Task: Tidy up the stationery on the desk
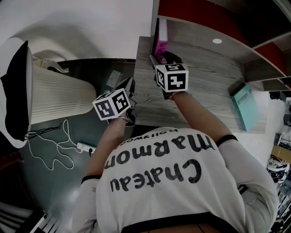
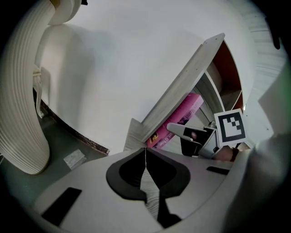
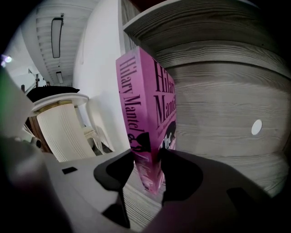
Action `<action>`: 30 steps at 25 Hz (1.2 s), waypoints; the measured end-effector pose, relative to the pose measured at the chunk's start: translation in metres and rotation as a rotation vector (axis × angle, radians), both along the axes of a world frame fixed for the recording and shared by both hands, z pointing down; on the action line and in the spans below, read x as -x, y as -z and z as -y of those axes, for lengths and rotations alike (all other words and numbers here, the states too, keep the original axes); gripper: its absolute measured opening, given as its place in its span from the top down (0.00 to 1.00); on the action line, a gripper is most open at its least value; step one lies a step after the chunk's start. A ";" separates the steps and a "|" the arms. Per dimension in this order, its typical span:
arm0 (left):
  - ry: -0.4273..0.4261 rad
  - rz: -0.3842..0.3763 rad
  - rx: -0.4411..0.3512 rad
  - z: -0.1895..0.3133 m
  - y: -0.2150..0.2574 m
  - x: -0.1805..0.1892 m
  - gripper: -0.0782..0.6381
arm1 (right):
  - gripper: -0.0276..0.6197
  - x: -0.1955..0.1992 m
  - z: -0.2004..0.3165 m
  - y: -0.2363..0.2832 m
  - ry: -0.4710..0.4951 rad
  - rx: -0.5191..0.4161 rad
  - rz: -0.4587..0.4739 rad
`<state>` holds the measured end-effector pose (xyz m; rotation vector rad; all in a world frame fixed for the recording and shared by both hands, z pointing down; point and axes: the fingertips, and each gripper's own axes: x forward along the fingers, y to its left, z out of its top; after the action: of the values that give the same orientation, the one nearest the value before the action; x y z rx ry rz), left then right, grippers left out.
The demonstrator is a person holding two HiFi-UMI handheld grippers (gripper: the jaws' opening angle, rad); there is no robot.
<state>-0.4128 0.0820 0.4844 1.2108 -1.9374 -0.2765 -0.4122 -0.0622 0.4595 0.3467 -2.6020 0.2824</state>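
A pink book (image 1: pixel 160 38) stands upright at the far left end of the wooden desk (image 1: pixel 204 91), against the shelf's side wall. In the right gripper view the pink book (image 3: pixel 145 118) rises between the jaws, spine toward me. My right gripper (image 3: pixel 148 159) is shut on its lower edge, and the same gripper (image 1: pixel 159 59) shows over the desk's back left. My left gripper (image 1: pixel 129 85) hovers at the desk's left edge. In its own view the left gripper (image 2: pixel 145 152) is shut with nothing in it, facing the pink book (image 2: pixel 179 116) and the right gripper (image 2: pixel 191 135).
A teal book (image 1: pixel 245 107) lies flat at the desk's right end. Shelves with red backs (image 1: pixel 204 13) rise behind the desk. Left of the desk stands a white ribbed chair (image 1: pixel 59 93), with a white cable and power strip (image 1: pixel 84 147) on the dark floor.
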 end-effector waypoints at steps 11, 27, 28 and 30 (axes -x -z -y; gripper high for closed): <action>0.001 -0.007 0.014 -0.002 -0.005 0.006 0.86 | 0.65 0.004 0.003 -0.007 -0.002 -0.026 -0.017; -0.009 0.002 -0.006 -0.001 -0.005 0.003 0.86 | 0.59 0.008 -0.005 -0.007 0.011 0.011 0.035; -0.014 0.003 -0.008 0.000 -0.004 0.002 0.86 | 0.58 0.008 -0.006 -0.007 0.013 0.018 0.035; -0.022 0.008 -0.013 0.002 -0.002 0.002 0.86 | 0.56 0.006 -0.008 -0.009 0.021 0.023 0.029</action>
<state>-0.4148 0.0795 0.4862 1.2428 -1.9303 -0.2729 -0.4185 -0.0539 0.4683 0.3093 -2.6267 0.3121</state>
